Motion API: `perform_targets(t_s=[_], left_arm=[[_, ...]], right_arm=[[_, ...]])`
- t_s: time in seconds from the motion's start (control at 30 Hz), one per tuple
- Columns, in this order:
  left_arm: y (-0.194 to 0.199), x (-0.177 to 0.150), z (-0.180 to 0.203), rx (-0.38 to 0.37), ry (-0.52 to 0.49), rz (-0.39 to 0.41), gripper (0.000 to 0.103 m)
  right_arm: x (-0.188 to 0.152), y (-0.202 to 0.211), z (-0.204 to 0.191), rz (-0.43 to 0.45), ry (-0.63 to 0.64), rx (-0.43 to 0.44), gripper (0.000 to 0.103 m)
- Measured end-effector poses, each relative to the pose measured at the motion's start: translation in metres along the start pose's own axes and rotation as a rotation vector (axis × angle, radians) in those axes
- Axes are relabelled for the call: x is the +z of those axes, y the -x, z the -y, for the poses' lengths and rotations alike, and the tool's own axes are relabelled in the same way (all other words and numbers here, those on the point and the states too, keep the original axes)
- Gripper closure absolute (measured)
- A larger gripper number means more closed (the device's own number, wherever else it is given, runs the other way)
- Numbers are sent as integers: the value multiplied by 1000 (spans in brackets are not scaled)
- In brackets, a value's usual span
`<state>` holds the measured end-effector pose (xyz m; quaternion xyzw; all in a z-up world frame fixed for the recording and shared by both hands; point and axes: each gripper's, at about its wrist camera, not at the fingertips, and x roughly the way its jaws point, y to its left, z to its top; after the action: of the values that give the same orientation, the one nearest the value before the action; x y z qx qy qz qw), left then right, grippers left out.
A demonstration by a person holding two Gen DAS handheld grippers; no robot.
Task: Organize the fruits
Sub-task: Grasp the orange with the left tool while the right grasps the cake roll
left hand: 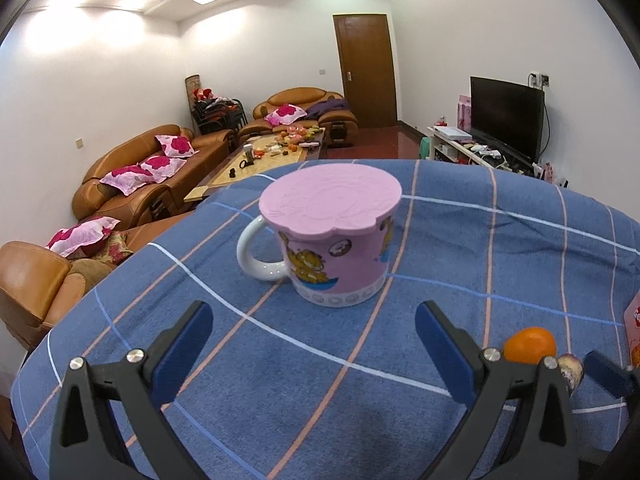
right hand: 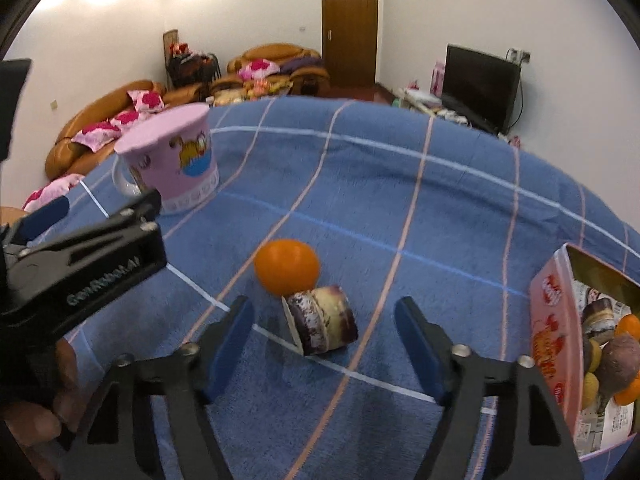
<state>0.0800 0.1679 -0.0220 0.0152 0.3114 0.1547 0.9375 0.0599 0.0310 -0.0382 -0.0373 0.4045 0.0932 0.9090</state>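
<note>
An orange (right hand: 286, 266) lies on the blue checked tablecloth (right hand: 400, 184), touching a purple and cream cake piece (right hand: 324, 322) just in front of it. My right gripper (right hand: 324, 314) stands open around the cake piece, one pad on each side with a gap between pad and cake. In the left wrist view the orange (left hand: 530, 344) and the cake piece (left hand: 572, 368) show at the lower right, partly hidden behind my left gripper's arm. My left gripper (left hand: 316, 344) is open and empty, facing a pink cartoon mug (left hand: 332, 248) with a pink lid.
A pink open box (right hand: 552, 332) at the right edge holds several oranges and cake pieces. The mug (right hand: 176, 164) stands at the far left of the cloth. My left gripper (right hand: 100, 208) and a person's hand (right hand: 40, 400) fill the left. Sofas, a TV and a door lie beyond.
</note>
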Motion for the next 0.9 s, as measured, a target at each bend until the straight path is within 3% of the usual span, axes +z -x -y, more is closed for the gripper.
perform_targets(t_s=[0.2, 0.33, 0.5, 0.6, 0.77, 0.9], left_arm=[[-1, 0, 1, -4, -6, 3, 0], [-1, -1, 0, -16, -5, 1, 0], [1, -1, 6, -63, -24, 1, 0], [5, -3, 14, -153, -51, 3, 0], [20, -6, 40, -247, -146, 46, 0], [19, -5, 66, -327, -177, -4, 7]], right_arm=[[-1, -13, 2, -61, -8, 31, 63], [-2, -11, 5, -41, -30, 40, 64], [-11, 29, 24, 167, -135, -29, 64], [-20, 47, 39, 272, -228, -79, 64], [-21, 61, 49, 357, -255, -170, 64], [-18, 71, 45, 428, -211, -254, 64]])
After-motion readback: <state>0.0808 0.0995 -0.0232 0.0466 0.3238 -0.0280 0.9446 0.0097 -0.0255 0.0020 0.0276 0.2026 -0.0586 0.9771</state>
